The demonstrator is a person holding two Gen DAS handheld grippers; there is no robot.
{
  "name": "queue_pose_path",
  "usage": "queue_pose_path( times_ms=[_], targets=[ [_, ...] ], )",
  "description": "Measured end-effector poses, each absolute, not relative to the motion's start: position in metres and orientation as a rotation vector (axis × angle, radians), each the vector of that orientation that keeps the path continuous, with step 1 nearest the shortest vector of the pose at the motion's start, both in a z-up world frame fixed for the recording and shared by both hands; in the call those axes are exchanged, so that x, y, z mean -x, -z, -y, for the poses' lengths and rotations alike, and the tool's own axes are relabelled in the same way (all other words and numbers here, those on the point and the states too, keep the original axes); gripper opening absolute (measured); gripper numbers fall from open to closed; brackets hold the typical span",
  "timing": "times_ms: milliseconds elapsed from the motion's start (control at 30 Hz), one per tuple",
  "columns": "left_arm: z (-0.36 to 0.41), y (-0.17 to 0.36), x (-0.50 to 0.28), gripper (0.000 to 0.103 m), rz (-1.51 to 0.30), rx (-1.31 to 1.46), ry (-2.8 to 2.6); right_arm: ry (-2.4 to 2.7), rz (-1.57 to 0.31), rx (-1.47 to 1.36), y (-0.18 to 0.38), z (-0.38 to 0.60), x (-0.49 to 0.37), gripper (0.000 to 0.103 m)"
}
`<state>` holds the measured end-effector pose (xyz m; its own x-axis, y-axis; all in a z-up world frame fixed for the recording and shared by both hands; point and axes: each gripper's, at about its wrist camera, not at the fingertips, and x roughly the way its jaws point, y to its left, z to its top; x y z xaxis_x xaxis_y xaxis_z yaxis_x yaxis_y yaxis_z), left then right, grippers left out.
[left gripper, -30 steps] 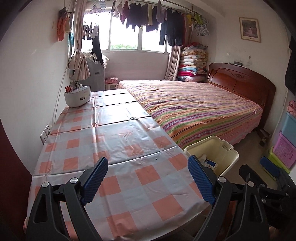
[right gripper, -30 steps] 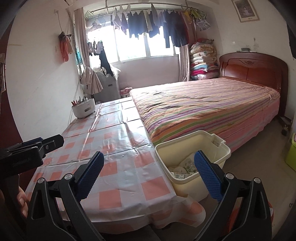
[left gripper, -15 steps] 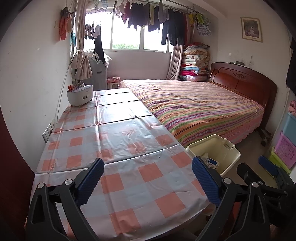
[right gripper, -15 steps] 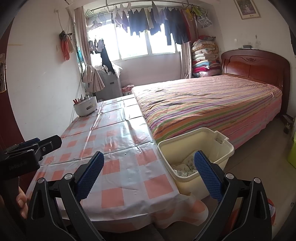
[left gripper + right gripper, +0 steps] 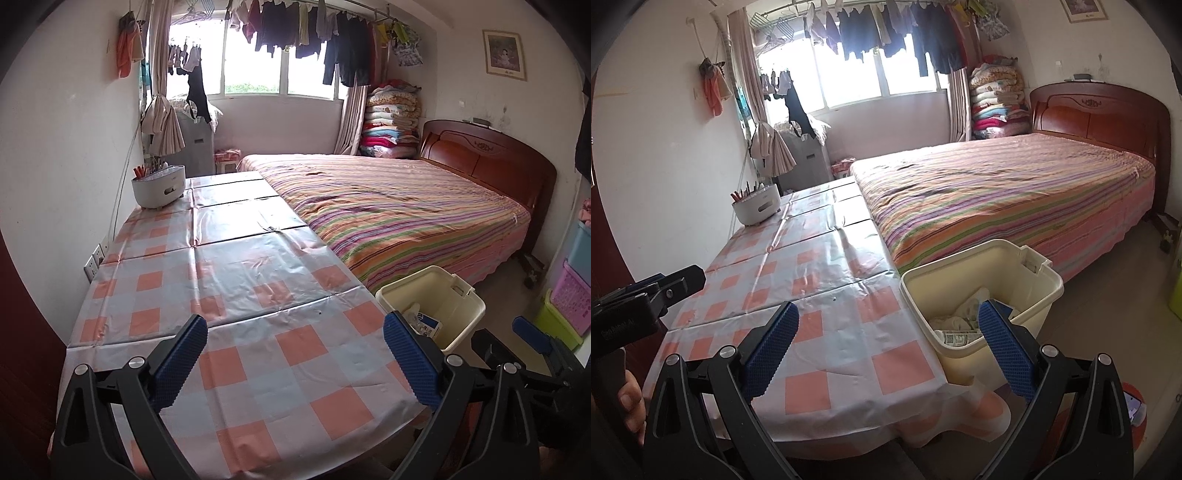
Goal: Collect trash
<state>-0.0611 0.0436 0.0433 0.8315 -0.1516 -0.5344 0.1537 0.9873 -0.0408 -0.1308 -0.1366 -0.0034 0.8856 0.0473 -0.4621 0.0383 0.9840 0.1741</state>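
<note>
Item: cream trash bin [image 5: 979, 295], standing upright on the floor against the bench's [image 5: 236, 280] near right corner, mouth facing up, its long axis running away from the viewer toward the striped bed [image 5: 399, 206]; crumpled paper and a printed wrapper are lying inside it, a small blue-and-white carton showing in the left wrist view. Left gripper [image 5: 295, 362]: hanging over the checked cloth in the lower centre of its frame, jaws having just been opening and now standing wide apart, nothing between them. Right gripper [image 5: 888, 354]: straddling the bench corner and the bin's near rim, jaws spread wide, holding nothing. Relation: in the right wrist view the bin is sitting just ahead and to the right, behind the right-hand pad, so the right hand is judged the nearer; from the left gripper it lies off to the right, past the bench edge. No loose trash is showing on the bench; only a white holder [image 5: 159, 188] is standing at the upper left. Collection appears largely finished.
</note>
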Motion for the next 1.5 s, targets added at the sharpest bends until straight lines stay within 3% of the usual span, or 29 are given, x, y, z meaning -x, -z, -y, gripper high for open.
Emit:
queue_pose_path(
  times_ms=[1500],
  targets=[
    [0.002,-0.025,0.032,0.094,-0.642,-0.178,0.198,0.005,-0.596,-0.300,0.041,0.167,0.082,0.096]
  ],
)
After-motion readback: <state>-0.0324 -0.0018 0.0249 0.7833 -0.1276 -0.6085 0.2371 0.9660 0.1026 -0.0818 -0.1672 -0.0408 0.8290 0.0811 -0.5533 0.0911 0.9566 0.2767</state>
